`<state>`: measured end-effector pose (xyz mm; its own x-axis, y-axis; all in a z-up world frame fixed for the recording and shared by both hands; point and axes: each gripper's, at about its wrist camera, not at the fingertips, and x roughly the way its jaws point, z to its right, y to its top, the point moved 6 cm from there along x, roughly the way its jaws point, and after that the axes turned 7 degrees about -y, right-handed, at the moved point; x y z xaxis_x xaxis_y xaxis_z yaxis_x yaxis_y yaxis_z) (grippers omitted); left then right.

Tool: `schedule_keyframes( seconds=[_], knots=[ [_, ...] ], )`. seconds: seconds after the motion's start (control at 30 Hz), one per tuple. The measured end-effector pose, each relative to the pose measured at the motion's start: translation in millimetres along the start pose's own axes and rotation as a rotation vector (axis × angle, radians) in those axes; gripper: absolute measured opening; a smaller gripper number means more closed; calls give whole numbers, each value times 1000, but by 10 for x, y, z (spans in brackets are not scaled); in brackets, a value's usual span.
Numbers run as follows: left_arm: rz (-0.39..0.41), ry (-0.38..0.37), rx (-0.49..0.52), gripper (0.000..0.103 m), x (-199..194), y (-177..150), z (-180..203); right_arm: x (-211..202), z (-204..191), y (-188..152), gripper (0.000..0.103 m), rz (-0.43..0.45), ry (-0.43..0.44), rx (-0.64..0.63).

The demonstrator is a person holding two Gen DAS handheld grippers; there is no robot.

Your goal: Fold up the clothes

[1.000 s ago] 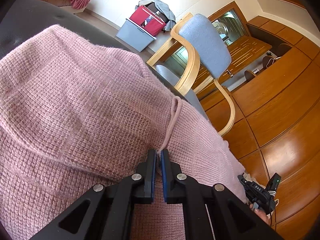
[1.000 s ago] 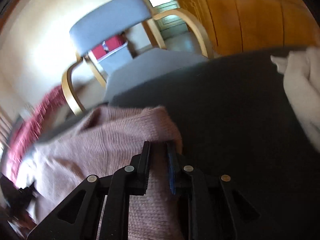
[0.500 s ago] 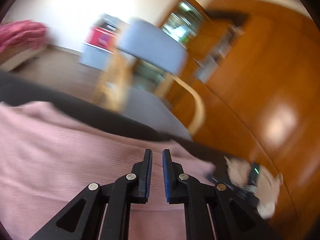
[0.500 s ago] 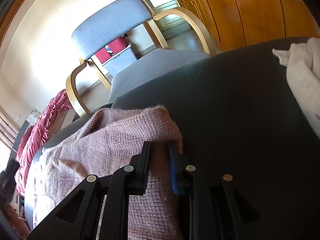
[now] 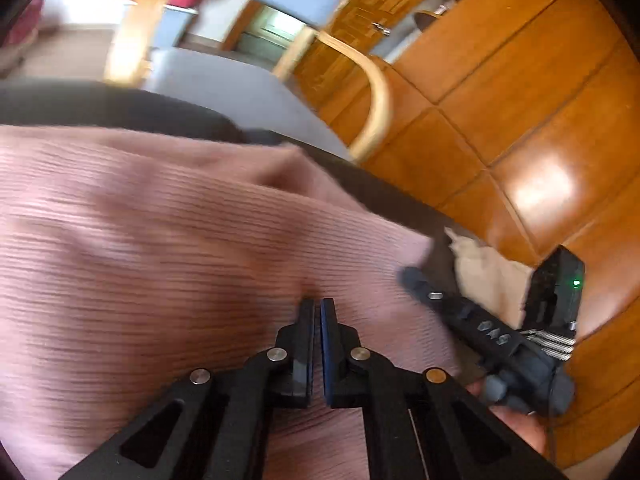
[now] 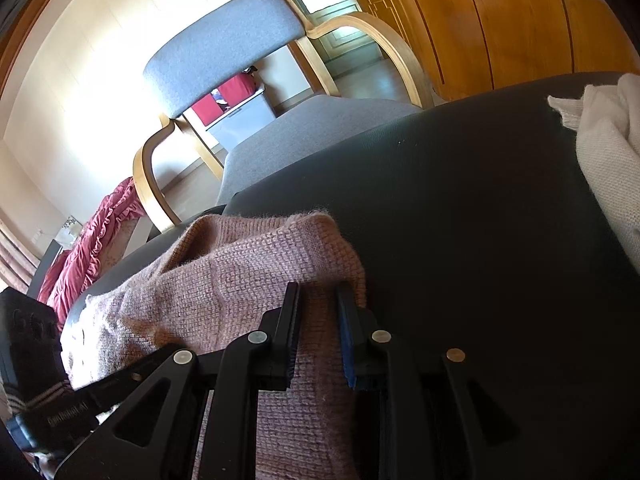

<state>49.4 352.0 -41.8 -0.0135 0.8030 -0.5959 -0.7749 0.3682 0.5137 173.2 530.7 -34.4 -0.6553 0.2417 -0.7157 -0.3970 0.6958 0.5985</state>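
Dark surface (image 5: pixel 100 104) carries the pink sweater (image 5: pixel 160 240); my left gripper (image 5: pixel 316 304) is squeezed closed over it, all blurry. From the right view, my right gripper (image 6: pixel 318 292) is pinching the sweater's corner; a white cloth (image 6: pixel 608 152) is cut off.

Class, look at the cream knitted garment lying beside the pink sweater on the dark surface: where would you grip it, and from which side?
Grip the cream knitted garment at its loose pointed corner, which juts out over the bare dark surface. Come from the pink knitted sweater's side, over that open surface: the corner is thin and free, while the rest is bunched and runs out of view.
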Motion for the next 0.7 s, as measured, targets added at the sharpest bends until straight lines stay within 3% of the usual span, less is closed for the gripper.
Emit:
schedule_keyframes(
  seconds=[0.3, 0.5, 0.6, 0.7],
  knots=[
    [174, -72, -189, 1, -995, 47, -896, -19, 12, -6, 19, 0, 7, 6],
    [285, -126, -358, 0, -1348, -41, -1419, -25, 2, -17, 19, 1, -1, -2],
    [305, -110, -387, 3, -1308, -26, -1327, -28, 4, -24, 19, 2, -1, -2],
    [284, -102, -281, 6, -1117, 126, -885, -28, -6, -20, 20, 3, -8, -8]
  ],
)
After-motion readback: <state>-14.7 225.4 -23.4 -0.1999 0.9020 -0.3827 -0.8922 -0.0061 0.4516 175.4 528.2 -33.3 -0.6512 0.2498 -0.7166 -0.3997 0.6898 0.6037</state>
